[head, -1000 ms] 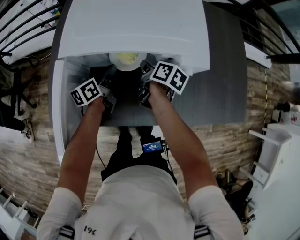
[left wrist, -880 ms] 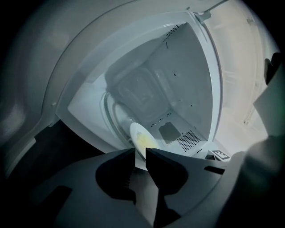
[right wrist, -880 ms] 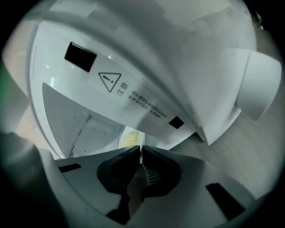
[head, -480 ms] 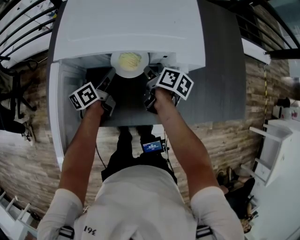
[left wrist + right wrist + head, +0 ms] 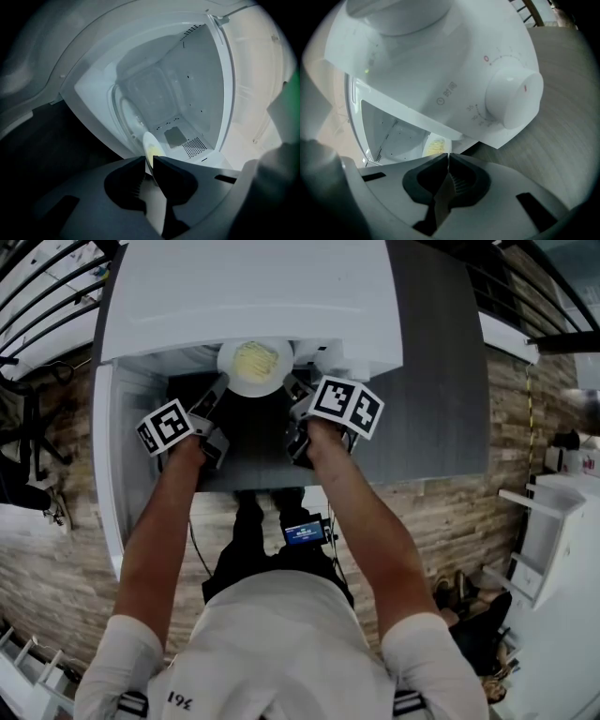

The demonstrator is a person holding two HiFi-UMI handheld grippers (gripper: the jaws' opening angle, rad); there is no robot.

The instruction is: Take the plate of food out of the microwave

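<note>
A white plate of yellow food (image 5: 255,367) hangs at the mouth of the white microwave (image 5: 253,287), just past its front edge. My left gripper (image 5: 221,383) is shut on the plate's left rim and my right gripper (image 5: 292,386) is shut on its right rim. In the left gripper view the plate (image 5: 151,149) stands edge-on between the nearly closed jaws of the left gripper (image 5: 149,160), with the bare microwave cavity (image 5: 183,89) behind it. The right gripper view shows the right gripper (image 5: 448,157) closed at the rim of the plate (image 5: 436,146), under the control panel.
The microwave door (image 5: 111,456) stands open to the left. A large white dial (image 5: 513,96) sticks out of the panel near my right gripper. The microwave rests on a grey counter (image 5: 441,381). A white shelf unit (image 5: 553,549) stands at the far right on the floor.
The plate has come out of the cavity toward me, held by both grippers. More of the food shows in the head view now.
</note>
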